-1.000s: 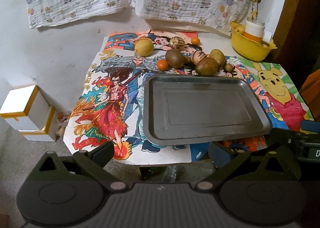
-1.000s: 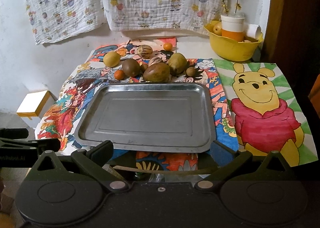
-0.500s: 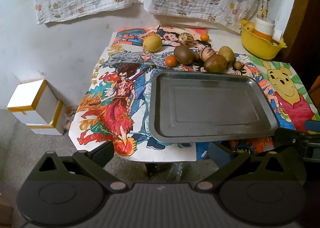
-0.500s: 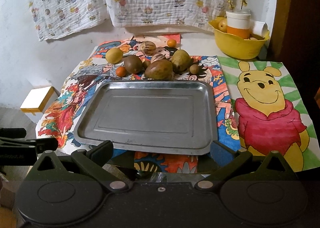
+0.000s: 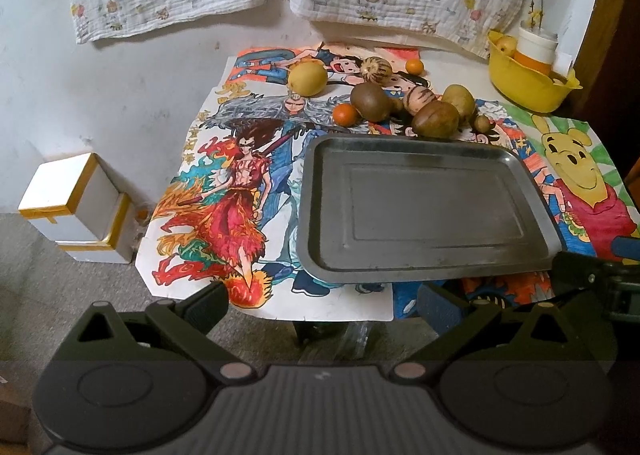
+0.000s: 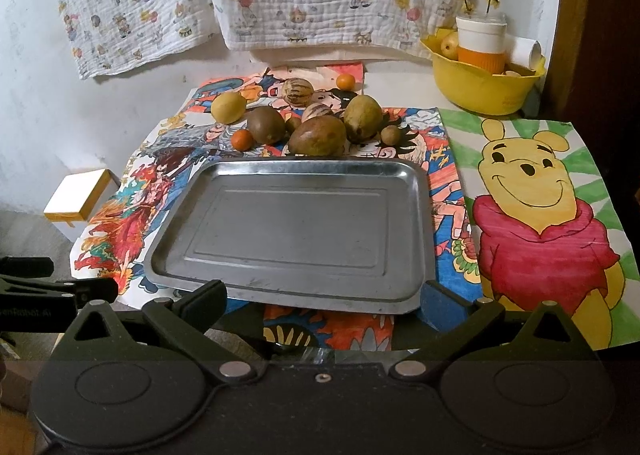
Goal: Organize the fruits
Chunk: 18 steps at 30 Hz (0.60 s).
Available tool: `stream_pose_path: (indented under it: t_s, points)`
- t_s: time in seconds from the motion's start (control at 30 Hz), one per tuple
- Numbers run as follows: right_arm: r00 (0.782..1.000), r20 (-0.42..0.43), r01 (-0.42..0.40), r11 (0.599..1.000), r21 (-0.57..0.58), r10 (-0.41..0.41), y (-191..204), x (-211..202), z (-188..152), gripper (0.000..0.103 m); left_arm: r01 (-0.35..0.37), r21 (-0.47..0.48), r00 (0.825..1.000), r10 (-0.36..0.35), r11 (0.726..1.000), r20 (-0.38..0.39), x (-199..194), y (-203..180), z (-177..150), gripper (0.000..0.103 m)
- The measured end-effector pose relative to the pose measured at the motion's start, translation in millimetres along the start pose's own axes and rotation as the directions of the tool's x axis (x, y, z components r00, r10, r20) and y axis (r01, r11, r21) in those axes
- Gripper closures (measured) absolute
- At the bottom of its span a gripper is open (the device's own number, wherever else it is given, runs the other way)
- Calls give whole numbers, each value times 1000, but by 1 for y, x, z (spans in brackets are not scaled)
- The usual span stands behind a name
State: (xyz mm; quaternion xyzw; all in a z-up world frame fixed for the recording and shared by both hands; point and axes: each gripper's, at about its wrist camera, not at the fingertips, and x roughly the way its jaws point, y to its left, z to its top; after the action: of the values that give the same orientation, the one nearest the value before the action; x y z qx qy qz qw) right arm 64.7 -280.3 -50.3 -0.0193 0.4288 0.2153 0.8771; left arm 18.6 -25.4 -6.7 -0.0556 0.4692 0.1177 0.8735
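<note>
Left wrist view: the left gripper (image 5: 322, 301) hovers short of the surface's near edge, fingers spread wide and holding nothing. The metal tray (image 5: 320, 191) lies bare on the cartoon posters (image 5: 224, 191); the fruits (image 5: 434, 119) cluster just beyond its far rim.

Right wrist view: the right gripper (image 6: 322, 297) also has its fingers wide apart, holding nothing, at the tray's (image 6: 416, 215) near edge. The fruits (image 6: 318, 135) sit behind it, the yellow bowl (image 6: 480, 89) far right.
</note>
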Motion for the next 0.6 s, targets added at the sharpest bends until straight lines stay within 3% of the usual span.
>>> stream_pose_path:
  t_s: [0.6]
  points:
    - [999, -21, -33, 999, -18, 33, -27, 20, 21, 0, -43, -20, 999, 43, 999, -23, 16, -23, 16, 1]
